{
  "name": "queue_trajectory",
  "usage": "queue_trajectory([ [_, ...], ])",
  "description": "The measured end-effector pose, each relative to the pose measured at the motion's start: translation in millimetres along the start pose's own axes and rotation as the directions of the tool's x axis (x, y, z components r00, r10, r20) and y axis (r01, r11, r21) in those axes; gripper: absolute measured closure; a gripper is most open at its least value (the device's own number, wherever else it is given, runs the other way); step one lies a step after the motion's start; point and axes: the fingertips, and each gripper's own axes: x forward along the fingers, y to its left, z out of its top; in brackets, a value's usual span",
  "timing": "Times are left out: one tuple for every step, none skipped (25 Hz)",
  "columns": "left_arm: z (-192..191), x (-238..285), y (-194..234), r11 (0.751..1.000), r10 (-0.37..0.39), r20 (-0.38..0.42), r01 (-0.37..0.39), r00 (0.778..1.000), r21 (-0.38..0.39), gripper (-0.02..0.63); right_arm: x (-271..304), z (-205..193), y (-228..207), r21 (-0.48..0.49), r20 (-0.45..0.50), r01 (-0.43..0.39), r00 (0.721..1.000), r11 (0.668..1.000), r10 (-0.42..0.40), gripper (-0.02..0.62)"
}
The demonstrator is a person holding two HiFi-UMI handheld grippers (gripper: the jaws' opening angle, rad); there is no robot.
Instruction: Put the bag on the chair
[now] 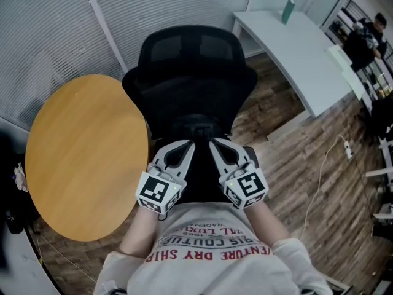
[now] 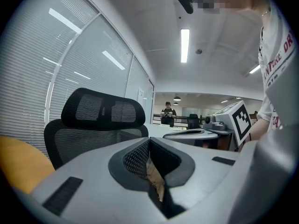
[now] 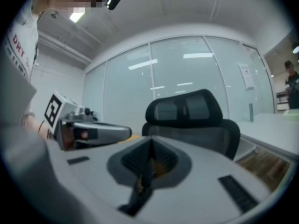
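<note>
A black mesh office chair [image 1: 190, 85] stands right in front of me, its seat [image 1: 198, 165] under both grippers. My left gripper [image 1: 188, 144] and right gripper [image 1: 215, 143] hover side by side close to my chest, pointing at the backrest, jaws pressed together. The left gripper view shows the shut left gripper [image 2: 149, 141] before the chair's headrest [image 2: 103, 108]; the right gripper view shows the shut right gripper [image 3: 150, 143] before the chair [image 3: 187, 113]. A thin brownish sliver shows in each jaw slit; I cannot tell what it is. No bag can be made out; the dark seat hides detail.
A round wooden table [image 1: 86, 155] sits close to the chair's left. A long white desk [image 1: 295, 54] runs at the back right, with a person [image 1: 362, 39] beyond it. Blinds and glass walls stand behind the chair. A cable [image 1: 322, 171] lies on the wood floor.
</note>
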Motion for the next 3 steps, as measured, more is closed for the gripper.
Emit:
queue_trajectory([
  [-0.1,-0.5,0.7,1.0,0.001,-0.001,-0.001,1.0,0.0,0.575,0.2,-0.4,0.3,-0.003,-0.002,0.001,1.0,1.0,-0.001,0.569],
  [-0.1,-1.1,1.4,1.0,0.003,-0.002,-0.003,1.0,-0.001,0.574,0.4,-0.7,0.7,-0.005,-0.002,0.003,1.0,1.0,-0.003,0.569],
  [-0.1,-1.7,2.1,1.0,0.005,-0.003,-0.005,1.0,-0.001,0.574,0.6,-1.0,1.1,-0.008,-0.003,0.004,1.0,1.0,-0.004,0.569],
])
